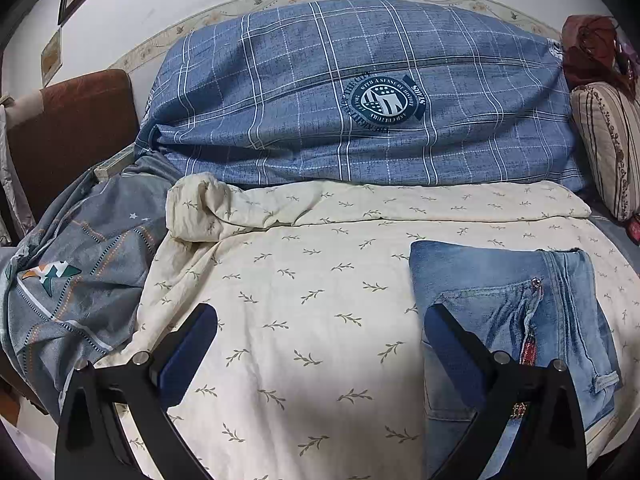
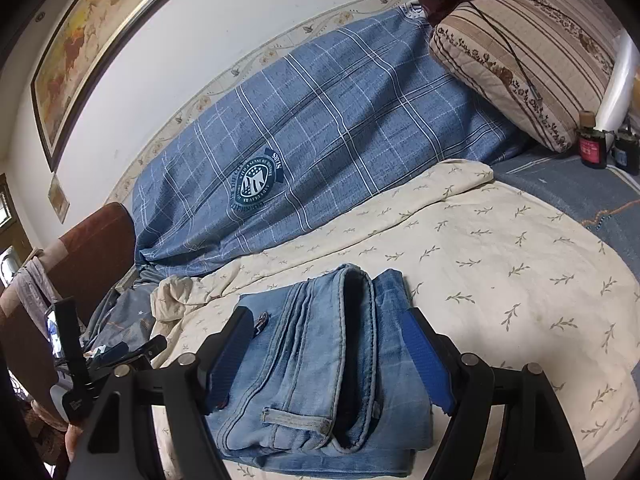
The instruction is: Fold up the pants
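Observation:
Light blue jeans (image 1: 516, 312) lie folded into a compact stack on the cream leaf-print sheet (image 1: 304, 304). In the left wrist view they sit at the lower right, and my left gripper (image 1: 320, 344) is open and empty, its right finger over the jeans' left edge. In the right wrist view the jeans (image 2: 320, 360) fill the lower middle, with the folded waistband edge upward. My right gripper (image 2: 324, 360) is open, a finger on each side of the stack, holding nothing.
A large blue plaid duvet (image 1: 340, 100) is piled against the wall behind the sheet. A grey patterned cover (image 1: 80, 280) lies at the left. A striped pillow (image 2: 520, 52) and small bottles (image 2: 592, 140) sit at the right. A brown headboard (image 1: 68, 132) stands at the left.

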`<state>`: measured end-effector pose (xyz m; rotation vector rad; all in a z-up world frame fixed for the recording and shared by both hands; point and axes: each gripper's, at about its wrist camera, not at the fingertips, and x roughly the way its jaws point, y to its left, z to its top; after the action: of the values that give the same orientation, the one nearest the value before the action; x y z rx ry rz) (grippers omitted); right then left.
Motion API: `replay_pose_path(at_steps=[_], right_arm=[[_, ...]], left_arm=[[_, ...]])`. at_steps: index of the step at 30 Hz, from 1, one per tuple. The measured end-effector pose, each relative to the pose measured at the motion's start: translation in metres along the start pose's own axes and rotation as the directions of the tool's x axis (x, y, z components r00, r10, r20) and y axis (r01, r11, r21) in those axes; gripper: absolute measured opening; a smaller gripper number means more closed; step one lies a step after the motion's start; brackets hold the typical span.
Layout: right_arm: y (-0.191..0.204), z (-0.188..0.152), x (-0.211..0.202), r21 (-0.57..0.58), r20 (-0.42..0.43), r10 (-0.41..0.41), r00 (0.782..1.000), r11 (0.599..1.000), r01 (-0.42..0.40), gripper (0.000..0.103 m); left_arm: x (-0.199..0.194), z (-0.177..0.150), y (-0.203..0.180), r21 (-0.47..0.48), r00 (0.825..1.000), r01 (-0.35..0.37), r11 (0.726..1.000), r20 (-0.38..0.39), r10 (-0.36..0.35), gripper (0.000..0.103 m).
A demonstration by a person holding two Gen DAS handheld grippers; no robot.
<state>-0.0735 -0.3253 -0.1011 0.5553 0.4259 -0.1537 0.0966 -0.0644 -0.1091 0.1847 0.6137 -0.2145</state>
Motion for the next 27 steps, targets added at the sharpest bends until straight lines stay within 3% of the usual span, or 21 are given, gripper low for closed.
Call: replay_pose_path(at_steps=[27], right_arm=[[0.0017, -0.0013, 0.0032, -0.018, -0.020, -0.009, 1.000, 1.000, 0.009, 0.080]], left_arm=[[-0.0003, -0.0014, -0.0030, 0.022, 1.000, -0.026, 0.999, 0.000, 0.026, 0.103]])
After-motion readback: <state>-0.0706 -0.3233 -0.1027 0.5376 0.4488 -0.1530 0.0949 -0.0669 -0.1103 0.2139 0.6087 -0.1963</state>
